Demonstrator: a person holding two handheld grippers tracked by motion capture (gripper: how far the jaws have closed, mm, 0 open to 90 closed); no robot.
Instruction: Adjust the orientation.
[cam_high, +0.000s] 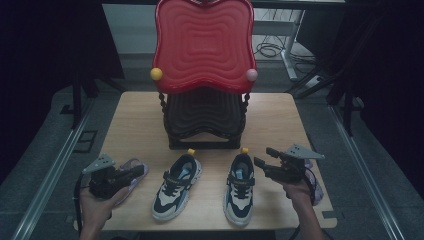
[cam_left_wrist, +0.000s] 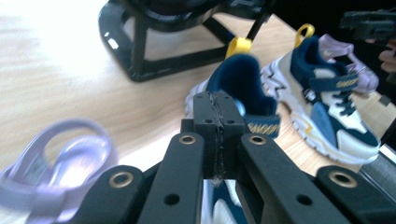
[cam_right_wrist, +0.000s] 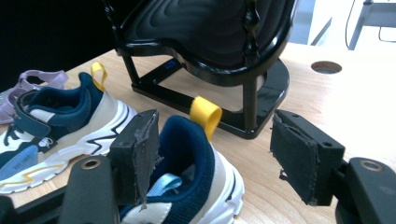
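Sneakers, two, sit side by side at the near middle of the counter (cam_high: 135, 115): left sneaker (cam_high: 177, 186) and right sneaker (cam_high: 240, 187), heels toward 12 o'clock. Left claw (cam_high: 134, 172) at 9 o'clock of them, jaws shut together on nothing. Right claw (cam_high: 261, 163) at 3 o'clock, jaws wide apart; in the right gripper view they flank the right sneaker's heel collar without pressing it. Judgement: pinch the padded collar below the yellow pull loop (cam_right_wrist: 206, 114), squarely, then lift level. Purple sandals, two: one (cam_high: 131, 169) beneath the left claw, one (cam_high: 314, 182) beside the right hand. Farther, at 12 o'clock, one black-and-red rack (cam_high: 204, 75).
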